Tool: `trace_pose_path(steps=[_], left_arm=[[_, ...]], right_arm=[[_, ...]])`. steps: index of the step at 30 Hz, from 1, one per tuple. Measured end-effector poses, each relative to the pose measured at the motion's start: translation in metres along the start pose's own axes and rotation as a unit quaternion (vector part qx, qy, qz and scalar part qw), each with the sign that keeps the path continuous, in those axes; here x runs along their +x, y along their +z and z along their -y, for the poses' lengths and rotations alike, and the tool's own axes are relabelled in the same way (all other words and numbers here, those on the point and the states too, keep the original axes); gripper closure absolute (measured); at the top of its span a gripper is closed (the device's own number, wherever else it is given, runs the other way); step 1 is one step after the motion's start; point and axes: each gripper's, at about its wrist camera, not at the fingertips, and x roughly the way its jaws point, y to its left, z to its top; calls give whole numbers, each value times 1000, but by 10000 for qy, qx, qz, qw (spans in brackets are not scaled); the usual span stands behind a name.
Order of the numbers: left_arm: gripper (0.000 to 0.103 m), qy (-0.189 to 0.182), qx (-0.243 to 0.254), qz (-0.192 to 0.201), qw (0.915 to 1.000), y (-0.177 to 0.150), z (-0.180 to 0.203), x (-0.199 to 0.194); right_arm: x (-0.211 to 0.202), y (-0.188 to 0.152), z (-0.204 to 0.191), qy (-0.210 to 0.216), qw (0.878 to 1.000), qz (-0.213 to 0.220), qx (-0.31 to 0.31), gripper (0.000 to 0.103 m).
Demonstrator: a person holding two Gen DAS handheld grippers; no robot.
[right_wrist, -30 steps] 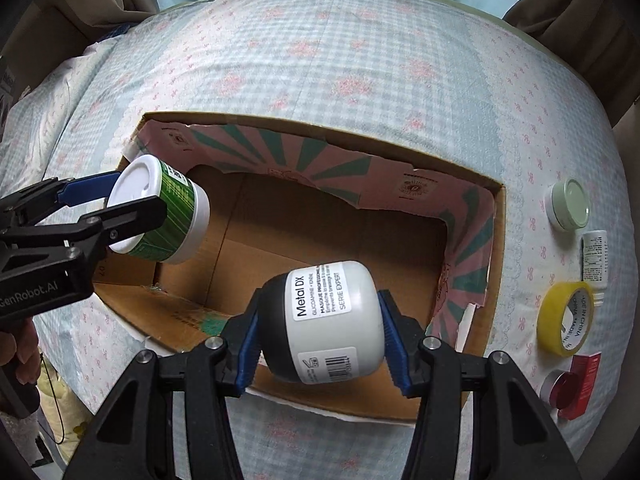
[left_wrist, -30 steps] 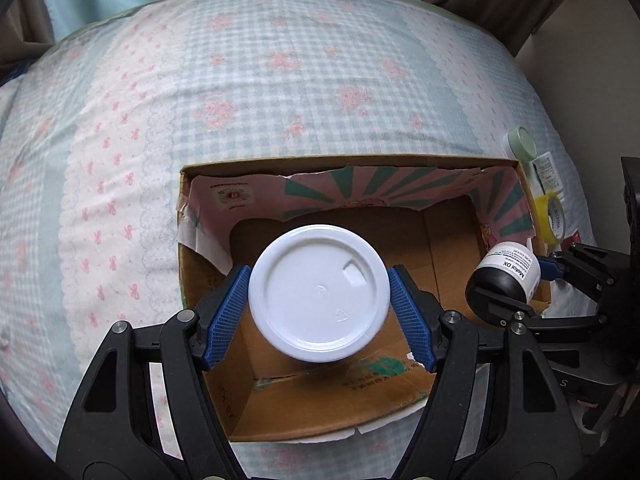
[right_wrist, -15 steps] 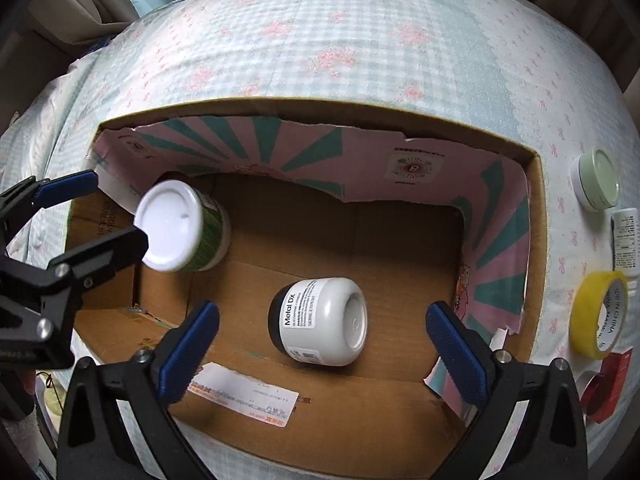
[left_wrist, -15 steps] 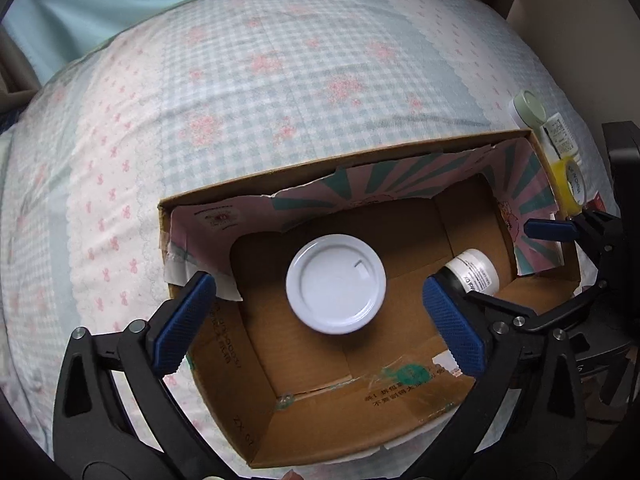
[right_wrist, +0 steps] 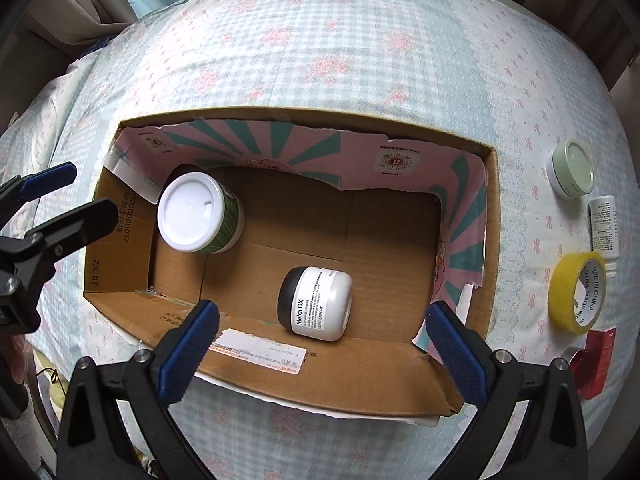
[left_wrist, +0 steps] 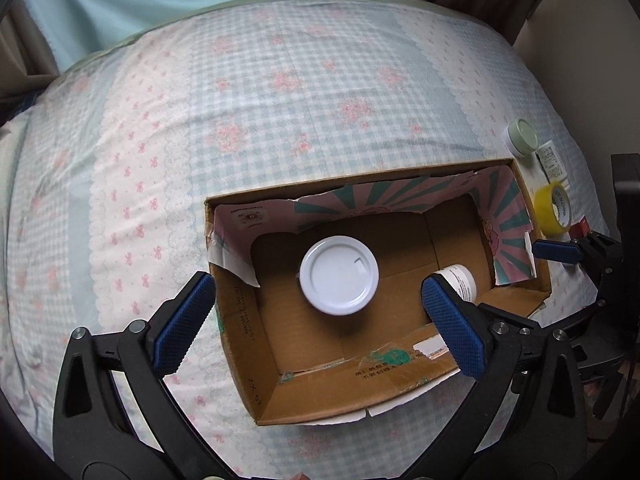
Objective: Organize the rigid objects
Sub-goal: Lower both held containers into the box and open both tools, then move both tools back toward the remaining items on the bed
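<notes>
An open cardboard box (left_wrist: 256, 392) (right_wrist: 490, 208) lies on the bed. A green tub with a white lid (left_wrist: 339, 275) (right_wrist: 198, 213) stands upright at its left end. A white Metal DX jar (right_wrist: 316, 304) with a black cap lies on its side in the middle; in the left wrist view it (left_wrist: 460, 280) is half hidden behind a finger. My left gripper (left_wrist: 320, 324) is open and empty above the box. My right gripper (right_wrist: 320, 344) is open and empty over the box's near wall.
To the right of the box on the checked bedspread lie a pale green lidded jar (right_wrist: 572, 174), a small white bottle (right_wrist: 604, 228), a yellow tape roll (right_wrist: 578, 292) and a red box (right_wrist: 598, 360). Curtains and a wall stand behind the bed.
Both grippers opened and let go: the green tub and the Metal DX jar dropped into the box. Both grippers have since pulled back and up from the box.
</notes>
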Motion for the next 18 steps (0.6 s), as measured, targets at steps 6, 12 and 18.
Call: trace_pose_path(steps=[6, 12, 18], left_arm=[[0, 17, -49, 92, 9999, -1, -2, -27], [0, 133, -79, 360, 9992, -9, 2, -72], [0, 199, -236, 640, 9975, -26, 12, -122]], right_arm=[[-25, 1, -8, -52, 9999, 127, -52, 0], [-64, -7, -17, -108, 9992, 327, -220, 0], [-118, -29, -24, -9, 9978, 598, -300, 0]])
